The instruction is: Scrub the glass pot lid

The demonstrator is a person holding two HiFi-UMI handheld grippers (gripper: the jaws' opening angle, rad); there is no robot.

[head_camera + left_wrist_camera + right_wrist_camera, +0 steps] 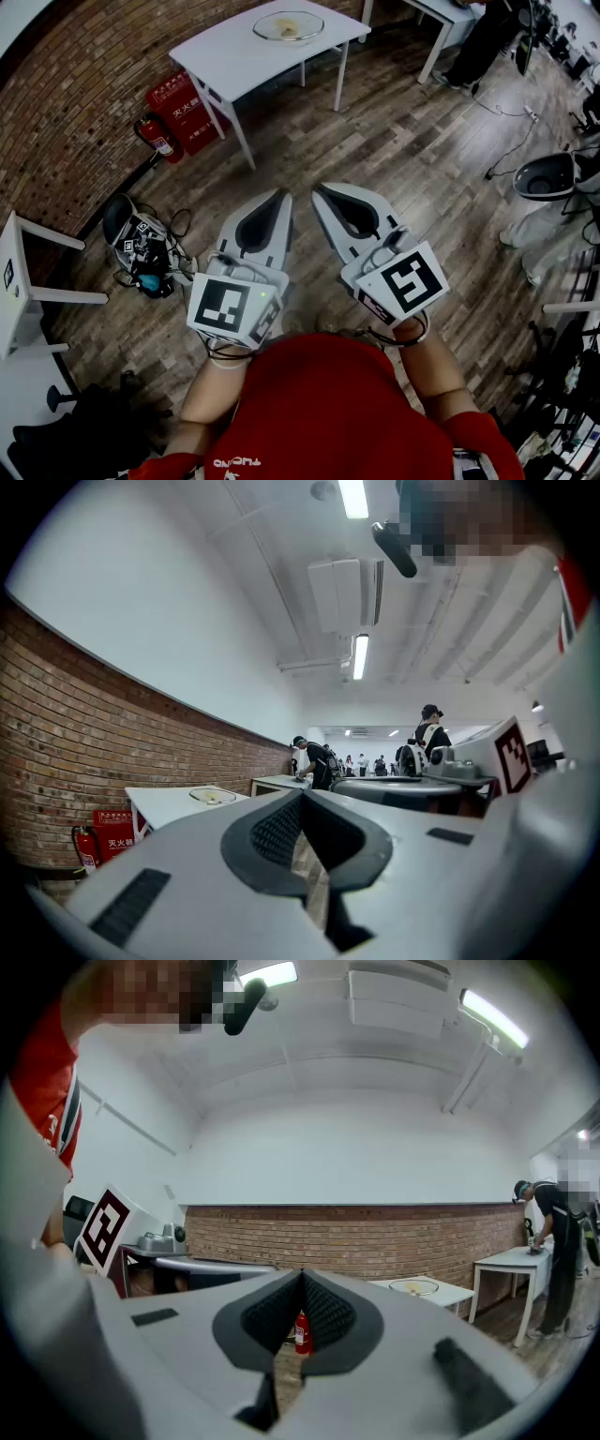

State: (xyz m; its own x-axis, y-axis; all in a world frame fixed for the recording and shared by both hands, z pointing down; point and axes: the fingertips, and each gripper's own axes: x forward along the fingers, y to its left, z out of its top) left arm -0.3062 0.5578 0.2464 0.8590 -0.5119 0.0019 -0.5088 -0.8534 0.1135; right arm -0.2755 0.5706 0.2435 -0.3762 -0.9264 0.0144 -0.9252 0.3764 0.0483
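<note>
White Chinese signs starting "灭火" printed on the red box point(187, 111), white letters point(234, 462) seen upside down on the red shirt point(328, 403), too small to be read

I am counting one left gripper point(279, 195), one right gripper point(320, 191), one glass pot lid point(288, 25), three white desks point(234, 58), one fire extinguisher point(156, 137) and one red box point(184, 105).

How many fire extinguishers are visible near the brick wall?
1. The fire extinguisher stands against the brick wall, just left of the red box. Others may be hidden inside that box.
</note>
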